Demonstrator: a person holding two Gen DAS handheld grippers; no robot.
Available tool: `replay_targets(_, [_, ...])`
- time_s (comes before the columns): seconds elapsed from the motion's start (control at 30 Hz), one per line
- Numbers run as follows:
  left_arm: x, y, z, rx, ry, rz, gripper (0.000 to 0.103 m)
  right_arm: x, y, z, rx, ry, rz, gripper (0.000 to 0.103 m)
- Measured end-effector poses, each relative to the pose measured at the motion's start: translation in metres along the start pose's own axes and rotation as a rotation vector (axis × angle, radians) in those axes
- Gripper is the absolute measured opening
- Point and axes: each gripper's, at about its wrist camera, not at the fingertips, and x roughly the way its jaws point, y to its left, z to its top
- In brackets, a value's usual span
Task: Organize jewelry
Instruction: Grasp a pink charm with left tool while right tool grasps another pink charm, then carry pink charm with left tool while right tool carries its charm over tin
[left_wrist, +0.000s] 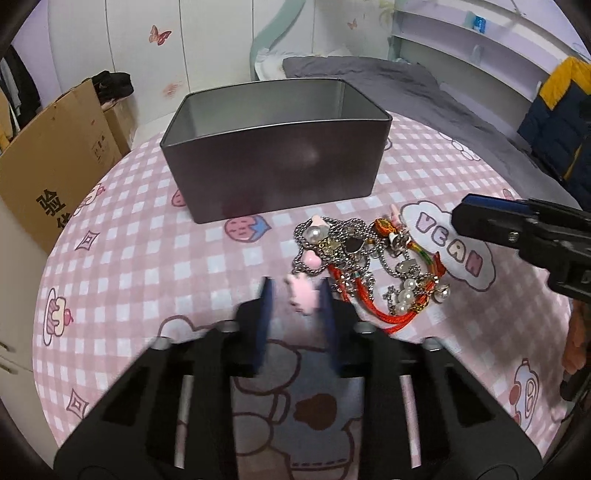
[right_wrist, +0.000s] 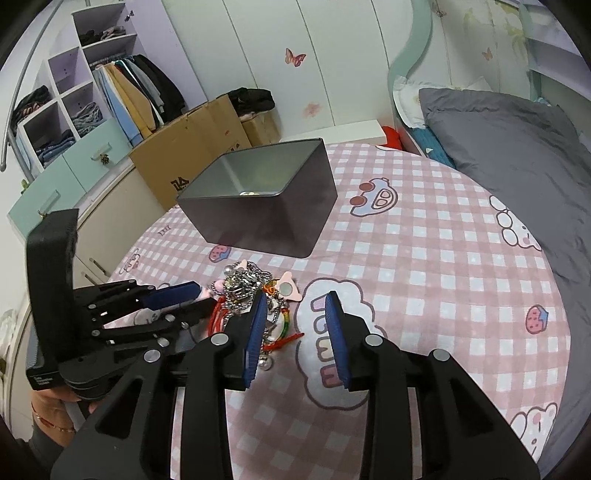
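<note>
The jewelry pile (left_wrist: 369, 266) lies on the pink checked counter (left_wrist: 147, 258), just in front of the gray tin box (left_wrist: 273, 155). The left hand-held gripper (left_wrist: 295, 295) is at the pile's near-left edge with a pink charm (left_wrist: 304, 299) between its fingers; whether it clamps the charm is unclear. The right hand-held gripper (right_wrist: 295, 325) hovers released over the pile's right side. "VEAN" (left_wrist: 448, 245) is printed on the cloth.

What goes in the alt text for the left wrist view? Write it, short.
The left hand-held gripper has its fingers around a blurred pink charm at the edge of a tangled jewelry pile on a pink checked tablecloth. Behind stands an open gray metal tin; the right hand-held gripper enters from the right.
</note>
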Motion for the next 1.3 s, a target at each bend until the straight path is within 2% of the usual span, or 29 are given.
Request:
replay_targets(0.27, [-0.004,0.018,-0.002,-0.065,-0.011,-0.029,0.016,0.02,0.002,0.006,-0.045,0.043,-0.016,0.03])
replay_targets(0.6, [-0.02,0.036,-0.001,-0.11,-0.045,-0.082,0.016,0.049,0.006,0.016,-0.066,0.114,0.037,0.03])
replay_targets(0.67, [-0.021,0.037,-0.002,-0.116,-0.049,-0.093,0.016,0.049,0.007,0.015,-0.069,0.114,0.039,0.021])
replay_targets(0.7, [-0.022,0.038,-0.002,-0.117,-0.05,-0.098,0.016,0.047,0.007,0.015,-0.071,0.114,0.043,0.02])
replay_targets(0.87, [-0.027,0.039,-0.002,-0.127,-0.066,-0.117,0.016,0.033,0.006,0.017,-0.069,0.084,0.019,0.02])
replay_targets(1.13, [-0.055,0.033,0.018,-0.104,-0.14,-0.124,0.016,-0.017,0.008,0.042,-0.018,-0.036,0.099,0.02])
replay_targets(1.3, [-0.071,0.029,0.04,-0.082,-0.197,-0.099,0.016,-0.035,0.016,0.063,-0.036,-0.098,0.104,0.02])
